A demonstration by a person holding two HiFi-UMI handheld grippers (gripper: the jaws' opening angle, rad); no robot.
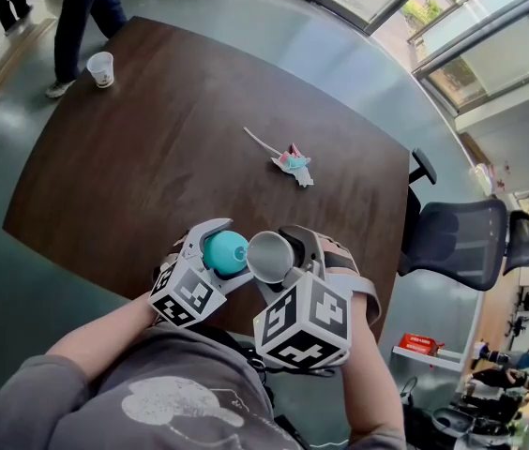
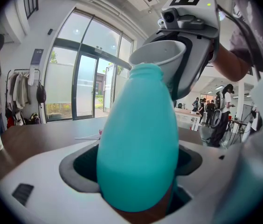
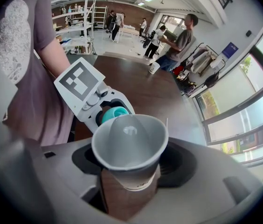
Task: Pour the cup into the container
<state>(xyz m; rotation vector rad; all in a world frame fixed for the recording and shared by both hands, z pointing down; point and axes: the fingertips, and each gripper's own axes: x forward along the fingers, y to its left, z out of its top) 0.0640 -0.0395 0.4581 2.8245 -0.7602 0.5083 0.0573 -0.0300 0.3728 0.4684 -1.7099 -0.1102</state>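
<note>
My left gripper (image 1: 214,244) is shut on a teal bottle-shaped container (image 1: 225,249), held above the near edge of the table. In the left gripper view the container (image 2: 138,139) fills the middle, neck pointing away. My right gripper (image 1: 284,254) is shut on a paper cup (image 1: 270,256) with a brown sleeve. The cup (image 3: 129,143) is tipped, its rim right at the container's mouth (image 3: 112,114). Seen from the left gripper view, the cup (image 2: 158,59) hangs just above the teal neck. Whether anything is in the cup I cannot tell.
A dark wooden table (image 1: 152,157) carries a white paper cup (image 1: 101,68) at its far left corner. A crumpled wrapper with a straw (image 1: 293,164) lies near the middle. A person (image 1: 82,7) stands beyond the table; a black office chair (image 1: 457,237) stands at the right.
</note>
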